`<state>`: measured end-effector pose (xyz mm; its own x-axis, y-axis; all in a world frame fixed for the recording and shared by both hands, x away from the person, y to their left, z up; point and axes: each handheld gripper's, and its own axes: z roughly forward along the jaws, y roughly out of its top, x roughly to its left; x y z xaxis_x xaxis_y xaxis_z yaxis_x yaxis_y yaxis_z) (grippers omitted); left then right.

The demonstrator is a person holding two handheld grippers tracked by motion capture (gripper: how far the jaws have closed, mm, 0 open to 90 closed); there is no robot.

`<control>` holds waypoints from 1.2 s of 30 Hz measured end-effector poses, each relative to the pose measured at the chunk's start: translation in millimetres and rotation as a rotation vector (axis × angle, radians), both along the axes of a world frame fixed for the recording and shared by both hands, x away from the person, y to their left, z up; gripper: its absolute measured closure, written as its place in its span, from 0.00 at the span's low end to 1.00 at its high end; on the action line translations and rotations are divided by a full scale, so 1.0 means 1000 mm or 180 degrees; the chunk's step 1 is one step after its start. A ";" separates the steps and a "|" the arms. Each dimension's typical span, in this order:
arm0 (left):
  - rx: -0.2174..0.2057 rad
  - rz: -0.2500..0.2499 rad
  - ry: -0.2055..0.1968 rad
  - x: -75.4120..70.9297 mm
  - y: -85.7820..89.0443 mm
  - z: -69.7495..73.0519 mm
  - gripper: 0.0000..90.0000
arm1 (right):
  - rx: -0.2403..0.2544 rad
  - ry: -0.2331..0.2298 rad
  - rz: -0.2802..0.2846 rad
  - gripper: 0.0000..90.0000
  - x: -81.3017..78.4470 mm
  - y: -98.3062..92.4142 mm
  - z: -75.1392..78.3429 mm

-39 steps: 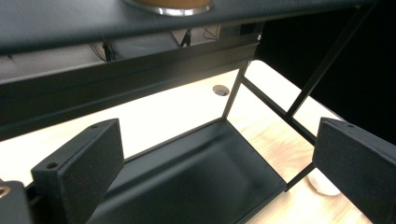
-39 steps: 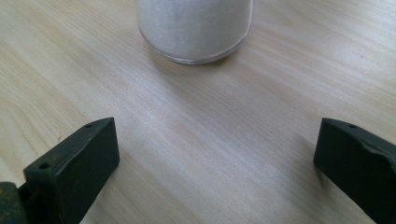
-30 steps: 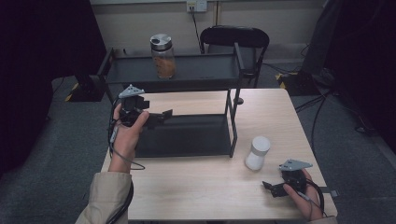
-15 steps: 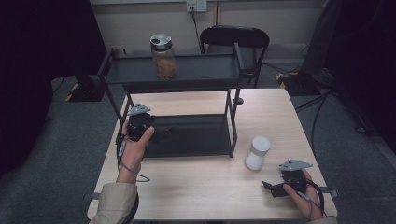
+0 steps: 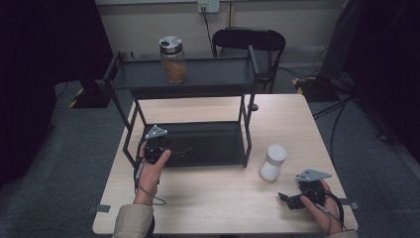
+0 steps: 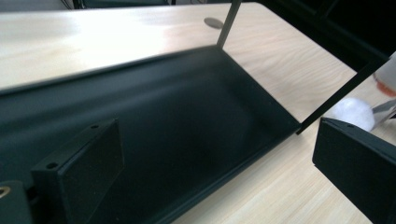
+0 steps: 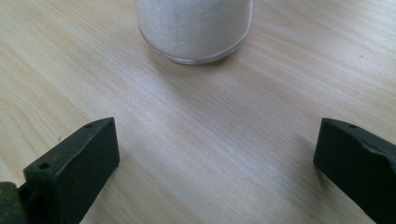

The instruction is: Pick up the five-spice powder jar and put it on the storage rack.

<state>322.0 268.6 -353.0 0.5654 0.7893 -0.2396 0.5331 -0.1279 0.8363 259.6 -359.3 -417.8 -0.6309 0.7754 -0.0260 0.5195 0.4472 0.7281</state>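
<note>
White jar stands on the counter, lower right of the high view, just beyond the right tongs, spread wide and empty. Left tongs, also spread, reach over the rack's lower tray. Farther up, an orange-filled jar sits on the top tray.
</note>
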 end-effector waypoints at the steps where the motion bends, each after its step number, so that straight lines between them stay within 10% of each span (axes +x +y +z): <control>1: -0.0001 0.0000 0.0012 0.000 0.000 -0.003 0.02 | 0.0000 0.0000 -0.0001 0.00 0.000 0.000 0.000; 17: 0.0143 0.0016 0.0189 -0.009 -0.007 -0.048 0.02 | 0.0001 0.0000 -0.0003 0.00 0.000 0.000 0.000; 36: 0.0540 0.0112 0.0202 -0.020 -0.018 -0.060 0.02 | 0.0000 0.0000 -0.0003 0.00 0.000 0.000 0.000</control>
